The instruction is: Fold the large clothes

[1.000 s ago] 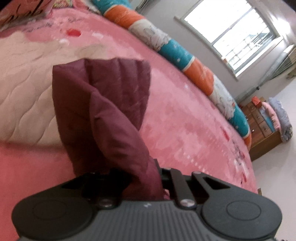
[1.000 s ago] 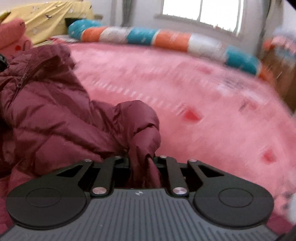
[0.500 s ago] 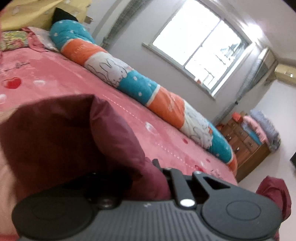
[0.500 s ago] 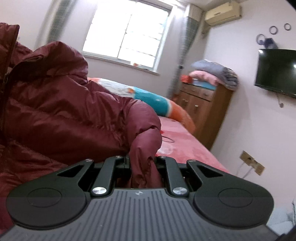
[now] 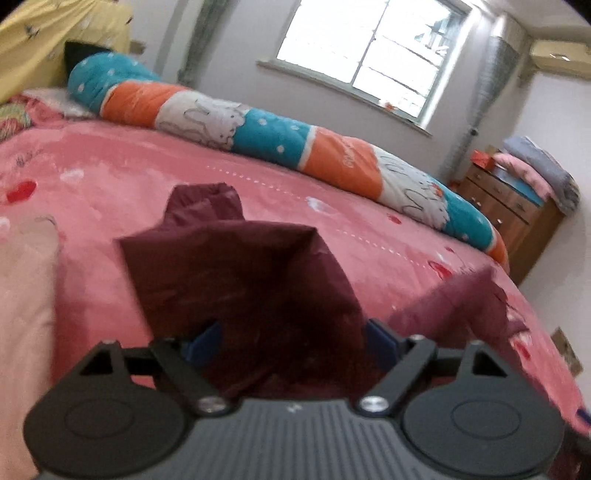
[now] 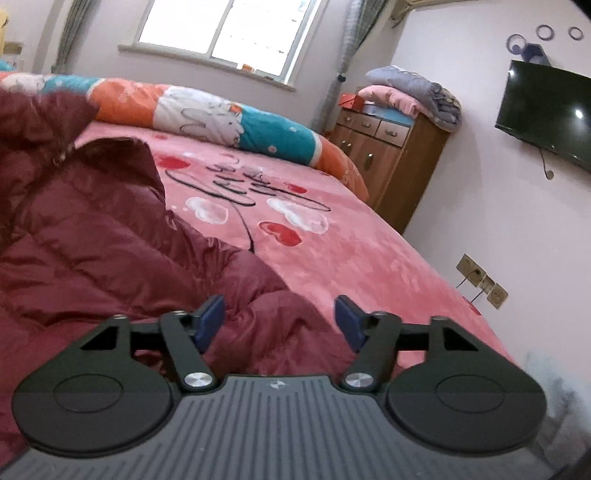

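Both grippers — left gripper (image 5: 291, 341), right gripper (image 6: 279, 319) — just opened over the maroon jacket (image 6: 110, 243); striped bolster (image 5: 277, 140) lies beyond.

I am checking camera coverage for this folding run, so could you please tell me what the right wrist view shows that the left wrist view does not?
Only the right wrist view shows the wall television, the heart and lettering print on the blanket, and the right gripper, whose jaws have just been opening, over jacket fabric. Only the left wrist view shows the yellow cloth at the far end and the left gripper, also just opened, maroon cloth between its jaws. Both show the maroon jacket, pink blanket, striped bolster, window and wooden dresser.
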`<state>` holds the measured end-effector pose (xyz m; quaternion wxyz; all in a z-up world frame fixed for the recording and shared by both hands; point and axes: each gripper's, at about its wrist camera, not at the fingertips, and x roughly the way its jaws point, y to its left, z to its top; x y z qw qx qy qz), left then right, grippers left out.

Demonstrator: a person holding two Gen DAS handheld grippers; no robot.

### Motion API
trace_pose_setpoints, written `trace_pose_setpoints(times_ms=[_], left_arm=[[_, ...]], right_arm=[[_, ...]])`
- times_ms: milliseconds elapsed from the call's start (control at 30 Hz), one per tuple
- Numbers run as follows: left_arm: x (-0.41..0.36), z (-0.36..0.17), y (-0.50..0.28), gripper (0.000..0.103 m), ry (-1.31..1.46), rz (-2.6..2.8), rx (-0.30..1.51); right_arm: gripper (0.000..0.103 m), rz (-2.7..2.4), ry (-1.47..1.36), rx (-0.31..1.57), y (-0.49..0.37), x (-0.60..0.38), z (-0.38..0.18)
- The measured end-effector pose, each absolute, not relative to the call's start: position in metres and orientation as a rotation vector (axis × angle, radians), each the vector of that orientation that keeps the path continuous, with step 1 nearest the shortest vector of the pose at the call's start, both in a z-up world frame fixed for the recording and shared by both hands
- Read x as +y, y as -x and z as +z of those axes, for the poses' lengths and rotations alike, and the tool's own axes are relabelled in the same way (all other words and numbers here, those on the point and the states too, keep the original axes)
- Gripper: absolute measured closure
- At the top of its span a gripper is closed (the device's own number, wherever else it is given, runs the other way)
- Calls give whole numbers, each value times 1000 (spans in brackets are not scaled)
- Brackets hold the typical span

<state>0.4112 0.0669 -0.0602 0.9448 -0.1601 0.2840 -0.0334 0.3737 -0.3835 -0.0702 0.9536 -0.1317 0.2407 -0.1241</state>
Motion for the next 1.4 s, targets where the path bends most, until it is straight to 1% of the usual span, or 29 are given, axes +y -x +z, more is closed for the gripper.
trace_pose_setpoints(times_ms=[33,200,367,467,533,600,667,833,1000,1100,1233,1400], left_arm=[[71,-58,-400,18,319,-83,581],[90,-51,-335,17,223,-120,589],[95,-62,-262,16,108,-133,592],[97,-68,-222,16,88,-108,581],[101,-72,-198,14,113,-103,568],[102,-76,-176,10,103,-103,561],[101,-80,-158,10,80,-96,559],[101,-94,-138,10,87,-113,585],[106,-116,-128,10,104,-86,632],[106,-124,-128,10,99,-69,650],[111,-136,-138,10,159,-49,668],[121,-143,-154,10,247,-5,626]], right_arm=[[1,-262,252,466,-371,-383,-66],[0,-196,140,387,-325,-370,-41],[0,-100,28,357,-260,-348,-23],[0,-33,-38,375,-227,-337,-18],[0,-2,-67,399,-207,-329,-16],[0,29,-76,419,-183,-318,-14],[0,61,-70,432,-163,-310,-13],[0,102,-116,517,-115,-298,-16],[0,145,-146,627,-95,-286,-29],[0,191,-116,641,-82,-272,-27],[0,200,-91,644,-75,-260,-30],[0,196,-56,677,-72,-241,-36]])
